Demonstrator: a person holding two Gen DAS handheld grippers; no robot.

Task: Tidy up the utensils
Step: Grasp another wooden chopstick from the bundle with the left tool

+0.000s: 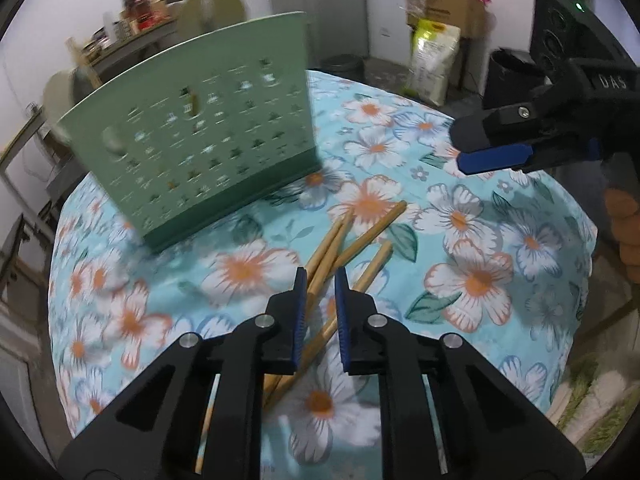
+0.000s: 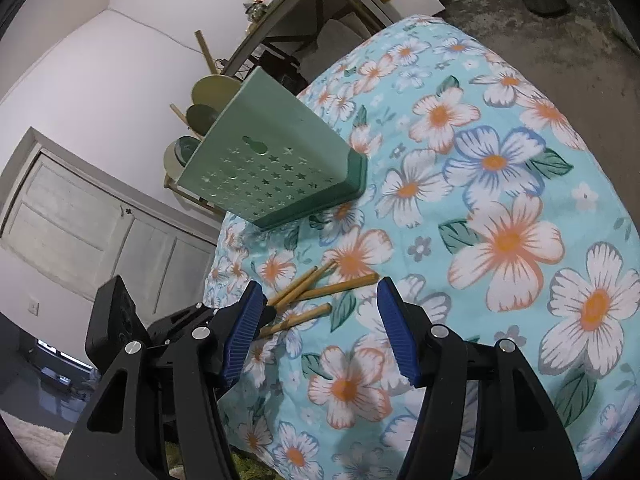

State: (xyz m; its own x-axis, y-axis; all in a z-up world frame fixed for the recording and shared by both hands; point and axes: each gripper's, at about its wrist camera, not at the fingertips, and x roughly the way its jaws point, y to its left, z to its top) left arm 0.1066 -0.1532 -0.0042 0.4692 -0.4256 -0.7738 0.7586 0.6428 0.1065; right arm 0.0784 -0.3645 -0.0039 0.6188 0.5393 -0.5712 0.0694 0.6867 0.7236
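Closing my left gripper (image 1: 321,280) around chopsticks (image 1: 352,240) mid-tabletop, pads not visibly pressing, for the green holder (image 1: 192,136); right gripper (image 2: 320,328) released.

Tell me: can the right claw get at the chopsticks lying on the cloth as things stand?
Probably only at their far ends. The right claw is open over bare cloth, but the left claw already straddles the chopsticks at the near end, so reaching further in risks a collision.
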